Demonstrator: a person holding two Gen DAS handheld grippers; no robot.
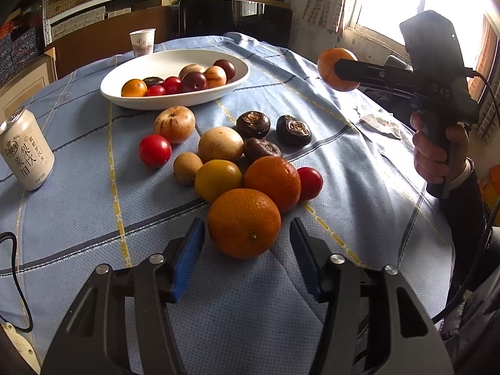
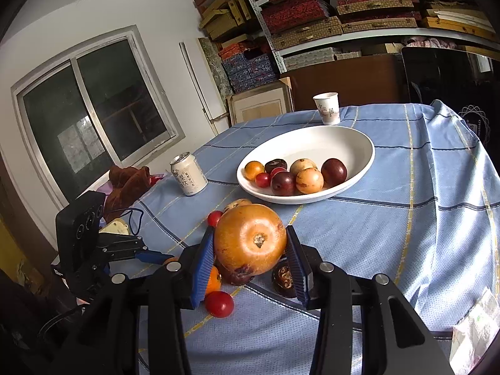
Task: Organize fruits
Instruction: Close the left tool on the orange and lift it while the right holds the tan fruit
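A white oval bowl (image 1: 125,72) at the back of the table holds several small fruits; it also shows in the right wrist view (image 2: 359,143). A pile of loose fruits lies on the blue cloth, with an orange (image 1: 243,223) nearest. My left gripper (image 1: 247,228) is open, its blue pads on either side of that orange, apart from it. My right gripper (image 2: 250,242) is shut on a tan-orange round fruit (image 2: 250,239) and holds it in the air above the pile; it also shows in the left wrist view (image 1: 339,68).
A drink can (image 1: 26,150) stands at the left of the table. A paper cup (image 1: 142,42) stands behind the bowl. A crumpled paper (image 1: 379,123) lies at the right edge. Shelves of boxes and a window surround the table.
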